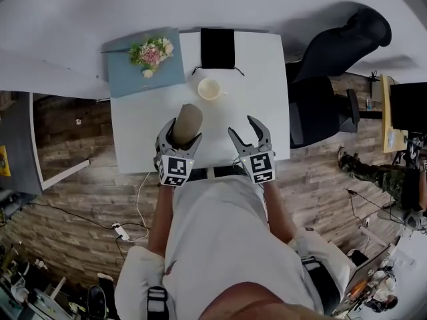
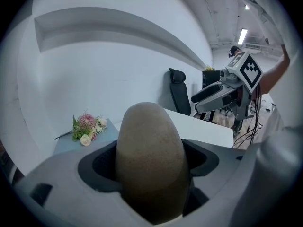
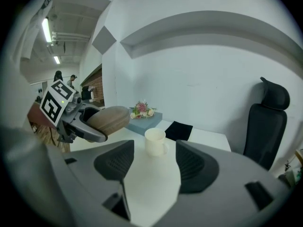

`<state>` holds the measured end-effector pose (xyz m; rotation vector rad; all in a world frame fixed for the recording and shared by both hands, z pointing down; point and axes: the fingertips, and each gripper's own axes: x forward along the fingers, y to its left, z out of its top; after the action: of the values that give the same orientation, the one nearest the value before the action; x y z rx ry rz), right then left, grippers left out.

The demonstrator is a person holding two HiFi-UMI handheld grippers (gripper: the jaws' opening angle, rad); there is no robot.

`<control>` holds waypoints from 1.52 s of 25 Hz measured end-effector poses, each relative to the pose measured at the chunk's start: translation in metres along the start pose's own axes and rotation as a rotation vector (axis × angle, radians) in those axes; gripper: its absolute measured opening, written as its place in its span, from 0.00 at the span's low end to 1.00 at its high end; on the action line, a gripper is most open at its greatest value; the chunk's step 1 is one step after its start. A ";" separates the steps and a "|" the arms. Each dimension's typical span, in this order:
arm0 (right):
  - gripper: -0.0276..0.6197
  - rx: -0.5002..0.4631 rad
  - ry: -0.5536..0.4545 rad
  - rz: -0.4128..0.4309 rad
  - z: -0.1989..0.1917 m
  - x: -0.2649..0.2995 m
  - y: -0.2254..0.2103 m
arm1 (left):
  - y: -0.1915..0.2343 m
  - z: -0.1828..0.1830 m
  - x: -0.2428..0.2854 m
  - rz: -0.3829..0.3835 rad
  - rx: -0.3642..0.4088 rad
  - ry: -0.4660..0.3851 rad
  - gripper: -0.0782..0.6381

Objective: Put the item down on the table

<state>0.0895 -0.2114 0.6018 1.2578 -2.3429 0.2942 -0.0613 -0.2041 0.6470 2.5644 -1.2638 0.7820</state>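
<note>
Left gripper pinches item, long axis along jaws, over table near edge. Right gripper spread, empty, alongside.

Between the fingers of your right gripper the gap is free, and beyond their tips the white table lies bare up to the mug. The brown item fills the fingers of your left gripper. Past them, bare tabletop reaches the blue box with flowers.

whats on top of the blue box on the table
A small bunch of flowers lies on the blue box. The part of its top under the flowers is covered, so unseen.
</note>
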 end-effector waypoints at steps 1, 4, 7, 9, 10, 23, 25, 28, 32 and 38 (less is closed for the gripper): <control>0.47 0.003 0.005 0.001 -0.003 0.001 0.000 | -0.001 -0.004 0.002 -0.004 0.001 0.011 0.66; 0.47 0.006 0.022 0.004 -0.010 0.003 0.000 | -0.006 -0.012 0.007 -0.016 0.002 0.038 0.66; 0.47 0.011 0.038 0.011 -0.016 0.005 -0.001 | -0.011 -0.021 0.013 -0.029 -0.002 0.066 0.66; 0.47 0.012 0.050 0.016 -0.023 0.007 0.000 | -0.014 -0.028 0.018 -0.038 -0.002 0.083 0.66; 0.47 0.014 0.056 0.018 -0.026 0.008 0.000 | -0.016 -0.032 0.020 -0.043 -0.002 0.090 0.66; 0.45 0.033 0.118 0.047 -0.054 0.019 0.001 | -0.038 -0.059 0.047 -0.125 -0.027 0.169 0.66; 0.45 0.035 0.126 0.053 -0.058 0.021 0.001 | -0.040 -0.063 0.050 -0.131 -0.030 0.184 0.66; 0.45 0.030 0.144 0.061 -0.063 0.024 0.001 | -0.042 -0.068 0.055 -0.140 -0.031 0.203 0.66; 0.45 0.022 0.162 0.074 -0.068 0.029 0.001 | -0.042 -0.074 0.062 -0.154 -0.022 0.227 0.66; 0.45 0.014 0.183 0.097 -0.076 0.036 0.005 | -0.044 -0.081 0.070 -0.165 -0.023 0.258 0.66</control>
<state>0.0909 -0.2053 0.6856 1.0766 -2.2516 0.4394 -0.0222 -0.1941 0.7562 2.4151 -0.9649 1.0162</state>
